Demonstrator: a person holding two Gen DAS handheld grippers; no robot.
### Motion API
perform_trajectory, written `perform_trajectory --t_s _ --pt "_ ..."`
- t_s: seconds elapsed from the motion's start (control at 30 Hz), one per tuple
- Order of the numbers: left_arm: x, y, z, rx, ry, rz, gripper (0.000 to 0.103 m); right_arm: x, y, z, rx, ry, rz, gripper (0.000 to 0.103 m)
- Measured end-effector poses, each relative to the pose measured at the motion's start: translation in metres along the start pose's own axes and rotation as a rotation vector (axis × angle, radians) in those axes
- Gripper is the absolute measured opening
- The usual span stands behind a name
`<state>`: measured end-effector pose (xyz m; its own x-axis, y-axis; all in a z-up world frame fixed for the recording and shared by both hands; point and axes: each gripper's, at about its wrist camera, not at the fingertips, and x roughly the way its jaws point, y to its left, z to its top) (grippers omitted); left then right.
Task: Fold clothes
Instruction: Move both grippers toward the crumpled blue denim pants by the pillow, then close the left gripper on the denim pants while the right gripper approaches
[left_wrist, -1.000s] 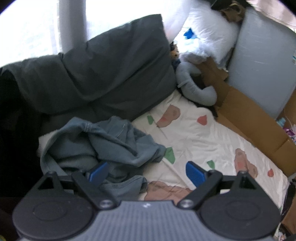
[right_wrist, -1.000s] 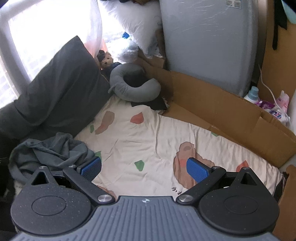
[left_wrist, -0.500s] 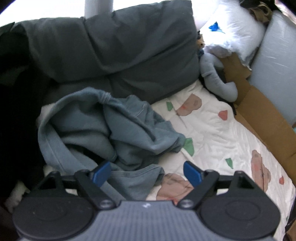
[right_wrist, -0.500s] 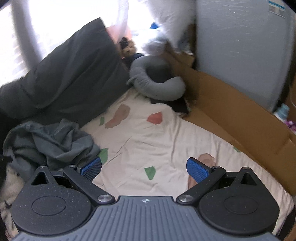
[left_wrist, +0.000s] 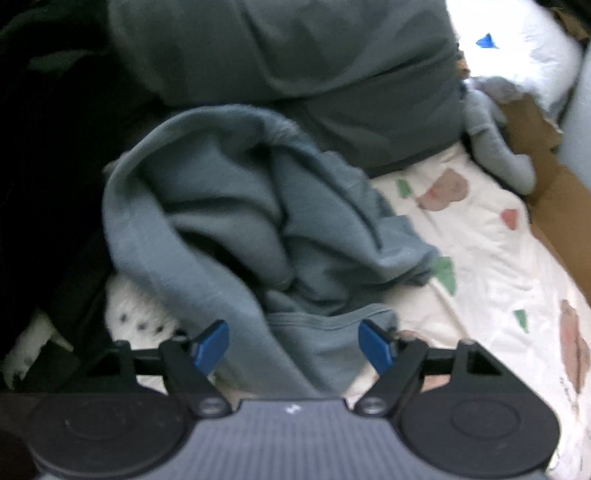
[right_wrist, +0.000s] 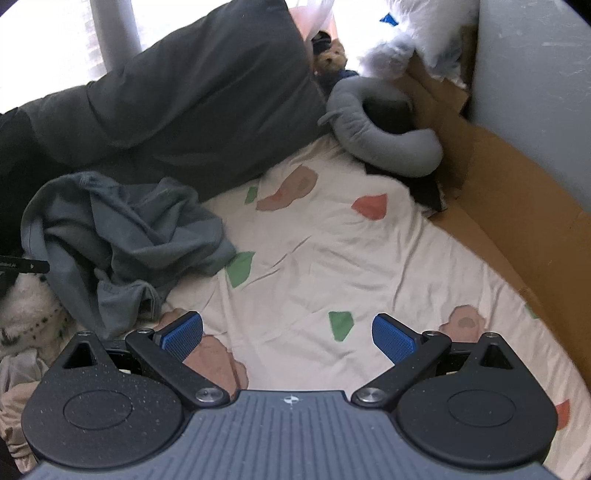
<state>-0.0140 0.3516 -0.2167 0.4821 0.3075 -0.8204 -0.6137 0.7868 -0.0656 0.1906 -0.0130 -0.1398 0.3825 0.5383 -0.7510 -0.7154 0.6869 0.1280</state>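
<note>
Left wrist view: left gripper (left_wrist: 293, 345) low over crumpled blue-grey garment (left_wrist: 251, 229); fingers (left_wrist: 210, 345) spread wide, a fold of the cloth lying between them, not pinched. Picture slightly blurred. Garment heaped at the near-left of the bed sheet (left_wrist: 491, 266), cream with pink and green patches. Dark grey pillow (left_wrist: 295, 66) directly behind the heap, touching it. White speckled fabric (left_wrist: 140, 314) showing under the garment's left edge. Grey neck pillow (left_wrist: 495, 147) at far right against brown cardboard (left_wrist: 565, 206).

Right wrist view: right gripper (right_wrist: 288, 334) above bare sheet (right_wrist: 332, 243), well apart from the garment; fingers (right_wrist: 395, 338) wide, nothing between them. Same garment (right_wrist: 122, 236) left of this gripper, bunched and unfolded, lower hem near the left blue pad. Dark grey pillow (right_wrist: 199, 96) leaning behind it. Grey neck pillow (right_wrist: 384, 136) curled at the far end of the sheet, small stuffed toy (right_wrist: 330, 57) just beyond. Cardboard (right_wrist: 498, 192) lining the right side of the bed, pale grey panel (right_wrist: 535, 74) upright behind it. White fluffy fabric (right_wrist: 26, 306) at left edge, beside the garment.
</note>
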Motion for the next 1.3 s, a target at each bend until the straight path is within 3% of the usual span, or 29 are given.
perform_trajectory --t_s 0.37,0.53,0.57,0.6,0.63,0.67,0.7,0.93,1.3 --pt "0.039 0.034 -0.008 -0.078 -0.028 0.117 0.079 0.037 -0.001 -0.033 0.005 0.028 0.052 0.1" --pt "0.057 0.037 -0.006 -0.052 -0.03 0.114 0.066 0.051 -0.002 -0.05 0.011 0.037 0.078 0.1" --pt "0.057 0.037 -0.005 -0.049 -0.038 0.113 0.053 0.053 -0.002 -0.054 0.012 0.039 0.083 0.1" --pt "0.058 0.037 -0.005 -0.046 -0.037 0.114 0.031 0.054 -0.003 -0.056 0.023 0.039 0.085 0.1" --pt "0.06 0.036 -0.004 -0.044 -0.03 0.116 0.019 0.054 -0.006 -0.058 0.038 0.039 0.087 0.1" --pt "0.06 0.035 -0.004 -0.035 -0.026 0.124 0.009 0.054 -0.008 -0.06 0.055 0.034 0.085 0.1" --pt "0.058 0.032 -0.003 -0.024 -0.033 0.127 0.008 0.054 -0.011 -0.061 0.072 0.028 0.083 0.1" --pt "0.028 -0.006 0.012 0.035 -0.126 -0.015 0.005 0.055 -0.018 -0.068 0.113 0.007 0.082 0.1" --pt "-0.004 -0.1 0.014 0.195 -0.154 -0.267 0.005 0.056 -0.003 -0.078 0.1 0.016 0.153 0.094"
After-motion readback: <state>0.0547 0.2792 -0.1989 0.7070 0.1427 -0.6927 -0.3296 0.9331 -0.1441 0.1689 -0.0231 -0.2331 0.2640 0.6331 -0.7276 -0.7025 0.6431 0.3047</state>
